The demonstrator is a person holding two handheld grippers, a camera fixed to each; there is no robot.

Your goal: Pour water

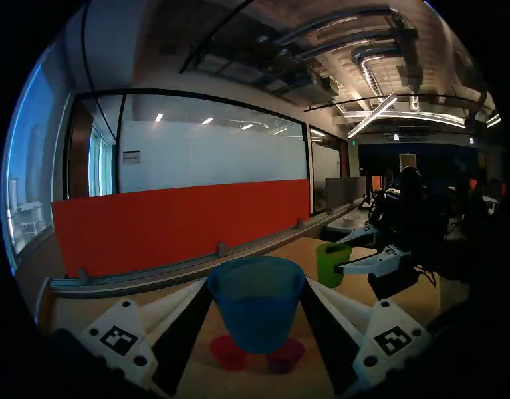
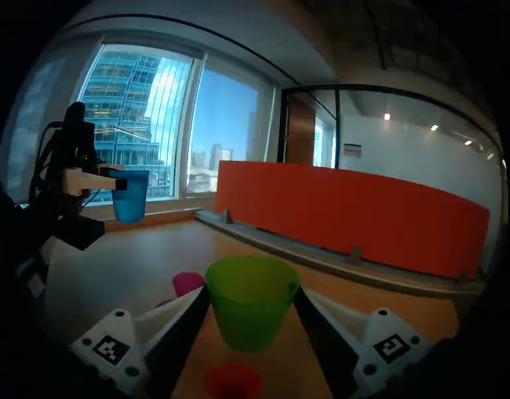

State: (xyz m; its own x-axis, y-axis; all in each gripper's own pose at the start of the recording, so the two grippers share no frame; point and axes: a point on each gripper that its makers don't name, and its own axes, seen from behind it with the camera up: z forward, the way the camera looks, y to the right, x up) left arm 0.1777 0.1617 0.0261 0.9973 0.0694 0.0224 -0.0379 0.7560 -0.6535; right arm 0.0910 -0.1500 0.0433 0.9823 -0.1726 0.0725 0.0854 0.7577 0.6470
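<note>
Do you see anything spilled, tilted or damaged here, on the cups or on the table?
Nothing stands out. The blue cup sits upright in the left gripper, the green cup upright in the right gripper, and the table shows no spill.

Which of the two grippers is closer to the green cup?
Right. The right gripper clamps the green cup; the left gripper, holding the blue cup, is farther off.
</note>
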